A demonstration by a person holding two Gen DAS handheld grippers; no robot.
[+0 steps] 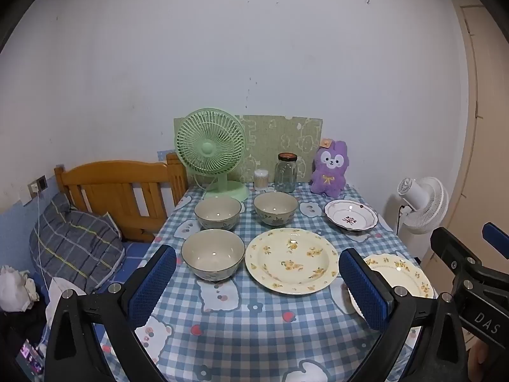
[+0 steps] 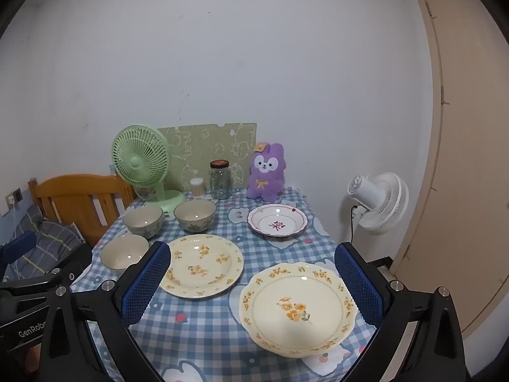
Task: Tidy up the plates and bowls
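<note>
Cream plates and grey-green bowls are lying unstacked on the checked tablecloth (image 2: pixel 203 334): the round plate (image 2: pixel 201 265) in the middle, the scalloped plate (image 2: pixel 297 308) near the right, three bowls (image 1: pixel 213 253) clustered left, a red-patterned dish (image 2: pixel 277 220) behind. Both the left gripper (image 1: pixel 257 289) and right gripper (image 2: pixel 251 283) are hovering wide open, empty, seemingly lining up a first pick.

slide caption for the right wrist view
Open right tool above a checked table with three bowls and three plates, none stacked.
</note>
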